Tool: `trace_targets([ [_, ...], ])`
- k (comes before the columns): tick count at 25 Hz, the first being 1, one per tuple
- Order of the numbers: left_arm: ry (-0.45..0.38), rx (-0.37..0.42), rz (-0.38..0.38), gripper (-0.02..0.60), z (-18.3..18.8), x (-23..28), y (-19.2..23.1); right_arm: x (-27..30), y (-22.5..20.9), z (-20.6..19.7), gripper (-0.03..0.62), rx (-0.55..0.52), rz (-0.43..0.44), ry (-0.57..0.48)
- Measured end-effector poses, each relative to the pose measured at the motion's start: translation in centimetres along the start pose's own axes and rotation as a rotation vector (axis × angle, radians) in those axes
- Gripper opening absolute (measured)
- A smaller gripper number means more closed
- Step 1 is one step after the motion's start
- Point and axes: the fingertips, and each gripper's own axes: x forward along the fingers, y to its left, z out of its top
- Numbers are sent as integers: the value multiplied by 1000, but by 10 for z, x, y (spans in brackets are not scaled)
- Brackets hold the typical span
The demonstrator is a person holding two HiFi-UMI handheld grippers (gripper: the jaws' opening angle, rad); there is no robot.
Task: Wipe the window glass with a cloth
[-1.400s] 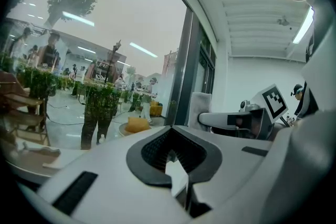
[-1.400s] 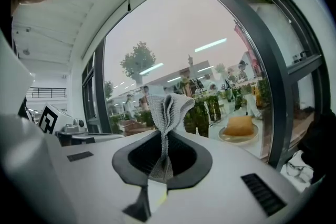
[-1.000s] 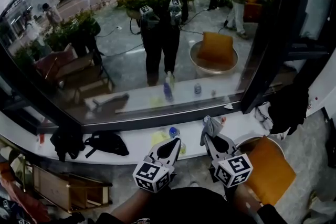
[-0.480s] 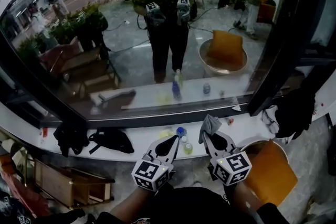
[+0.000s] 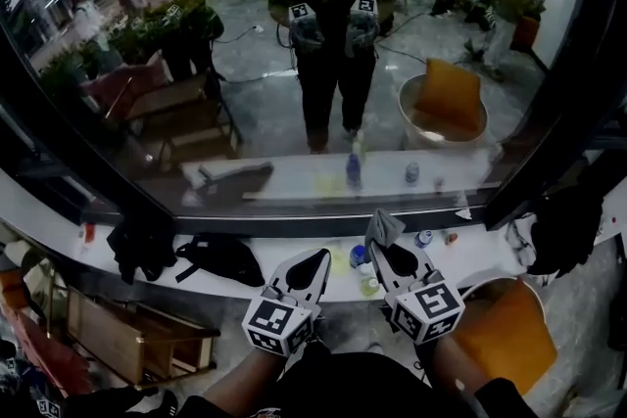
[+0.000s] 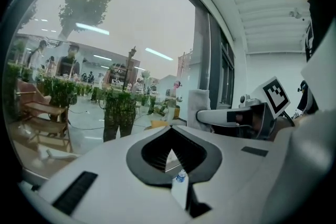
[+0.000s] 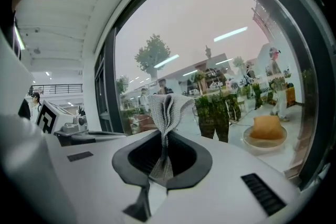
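The window glass [image 5: 294, 64] fills the upper head view and mirrors the person and both grippers. My right gripper [image 5: 384, 248] is shut on a grey cloth [image 5: 382, 228] that sticks up bunched past the jaw tips, short of the glass. In the right gripper view the ribbed cloth [image 7: 167, 107] fans out above the right gripper [image 7: 164, 131], with the glass [image 7: 220, 34] ahead. My left gripper [image 5: 315, 261] hovers beside it, shut and holding nothing. In the left gripper view the left gripper [image 6: 170, 127] points at the glass [image 6: 105, 50], and the cloth [image 6: 198, 105] shows at the right.
Below the glass runs a white ledge [image 5: 470, 255] with two black bags [image 5: 220, 257], small bottles [image 5: 361, 257] and a black garment [image 5: 563, 220]. A dark window frame [image 5: 549, 113] rises at the right. An orange chair [image 5: 495, 338] stands lower right, wooden furniture [image 5: 118, 338] lower left.
The head view has swung, so the ledge and its objects sit further right and lower. Both grippers have risen slightly toward the glass. The cloth stays held in the right gripper.
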Motion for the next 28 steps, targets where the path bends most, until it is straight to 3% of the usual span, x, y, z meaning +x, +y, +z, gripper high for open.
trace_targets([
  [6, 19, 34, -3, 8, -14, 6, 55, 66, 12, 8, 44, -14, 26, 2],
  [17, -20, 38, 21, 8, 13, 8, 158, 188, 40, 55, 44, -86, 27, -47],
  [28, -44, 39, 43, 8, 19, -26, 232, 291, 64, 107, 44, -172, -56, -128],
])
